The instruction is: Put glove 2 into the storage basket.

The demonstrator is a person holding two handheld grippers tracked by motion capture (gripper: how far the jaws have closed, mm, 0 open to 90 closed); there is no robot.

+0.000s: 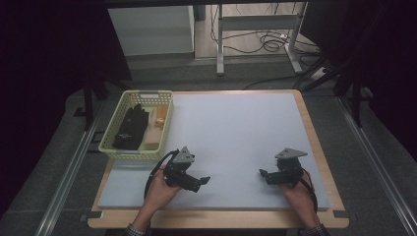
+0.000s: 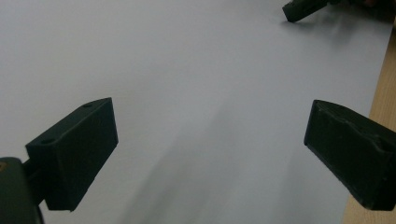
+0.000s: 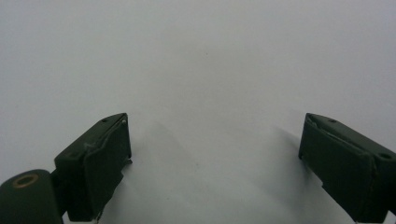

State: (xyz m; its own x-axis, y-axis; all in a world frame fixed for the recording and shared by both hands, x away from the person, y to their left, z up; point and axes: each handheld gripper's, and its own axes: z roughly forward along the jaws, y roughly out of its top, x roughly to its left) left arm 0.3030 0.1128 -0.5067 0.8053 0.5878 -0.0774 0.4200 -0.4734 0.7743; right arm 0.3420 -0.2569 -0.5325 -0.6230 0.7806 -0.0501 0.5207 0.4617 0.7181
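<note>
My left gripper [image 1: 202, 183] is held low over the pale grey mat [image 1: 236, 132] near its front left, pointing right. In the left gripper view its jaws [image 2: 210, 116] stand wide apart with only mat between them. My right gripper [image 1: 264, 176] is near the front right, pointing left toward the other. It is open too, and bare mat lies between its jaws [image 3: 215, 126]. A hand holds each gripper from the table's near edge. The right gripper's tip [image 2: 299, 9] shows at the top of the left gripper view.
A yellow-green basket [image 1: 129, 154] stands at the mat's left back corner, holding a black glove [image 1: 130, 129] and tan wooden pieces [image 1: 156, 130]. The wooden table edge [image 2: 385, 84] runs beside the mat. Desk legs and cables lie on the floor beyond the table.
</note>
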